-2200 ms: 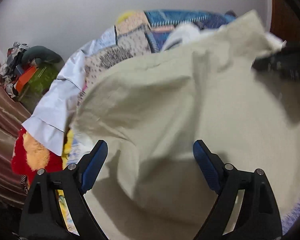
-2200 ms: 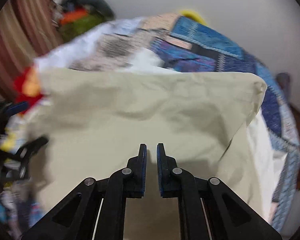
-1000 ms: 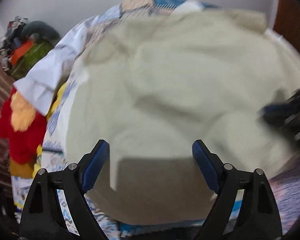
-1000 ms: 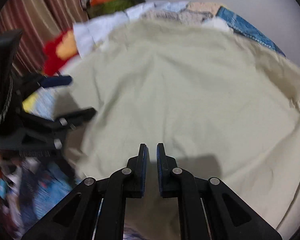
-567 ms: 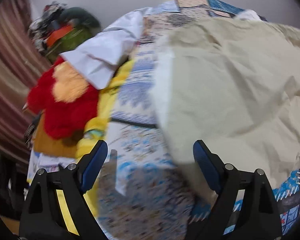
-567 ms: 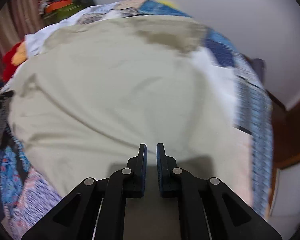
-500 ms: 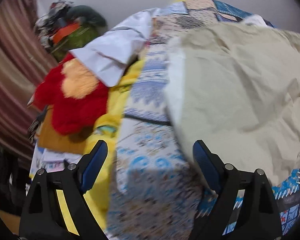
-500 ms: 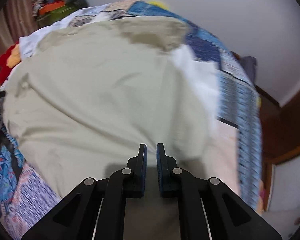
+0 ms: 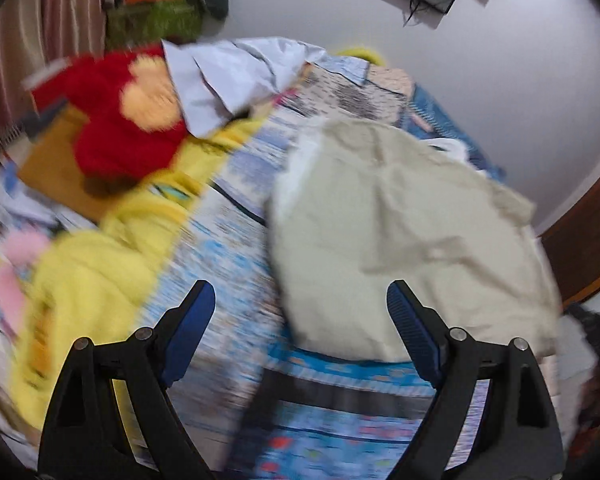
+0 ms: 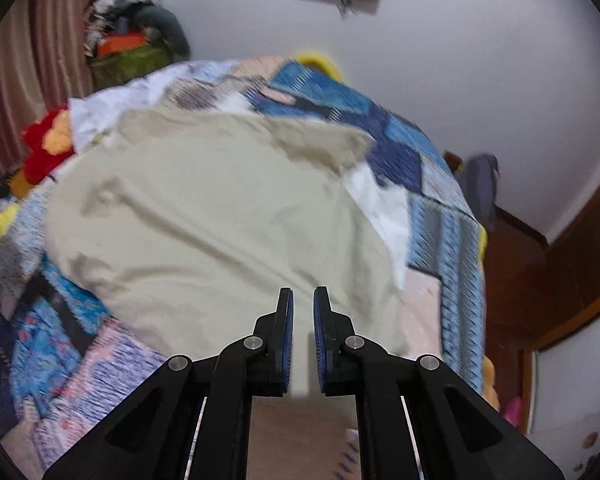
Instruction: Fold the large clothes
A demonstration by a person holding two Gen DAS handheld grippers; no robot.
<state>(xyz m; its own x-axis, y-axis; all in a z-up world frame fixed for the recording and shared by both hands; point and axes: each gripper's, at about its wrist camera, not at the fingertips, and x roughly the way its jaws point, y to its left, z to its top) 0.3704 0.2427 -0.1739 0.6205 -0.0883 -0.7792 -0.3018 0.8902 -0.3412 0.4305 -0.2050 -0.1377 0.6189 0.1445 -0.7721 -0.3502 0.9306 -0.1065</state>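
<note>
A large cream cloth (image 9: 404, 236) lies spread and wrinkled on the patterned blue bedspread (image 9: 236, 264). It also shows in the right wrist view (image 10: 220, 216), with its far right corner folded over. My left gripper (image 9: 300, 308) is open and empty, held above the bed at the cloth's left edge. My right gripper (image 10: 303, 308) is nearly shut with a narrow gap, above the cloth's near edge; nothing shows between its fingers.
A red and orange plush (image 9: 128, 116), a white cloth (image 9: 228, 80) and yellow fabric (image 9: 96, 264) lie on the bed's left. A green basket of clothes (image 10: 128, 56) stands by the curtain. A wooden door (image 10: 572, 264) is at the right.
The cream cloth was lifted by the right gripper, then laid down flat on the bed. Both grippers have pulled back and swung; the left one now looks more to the left.
</note>
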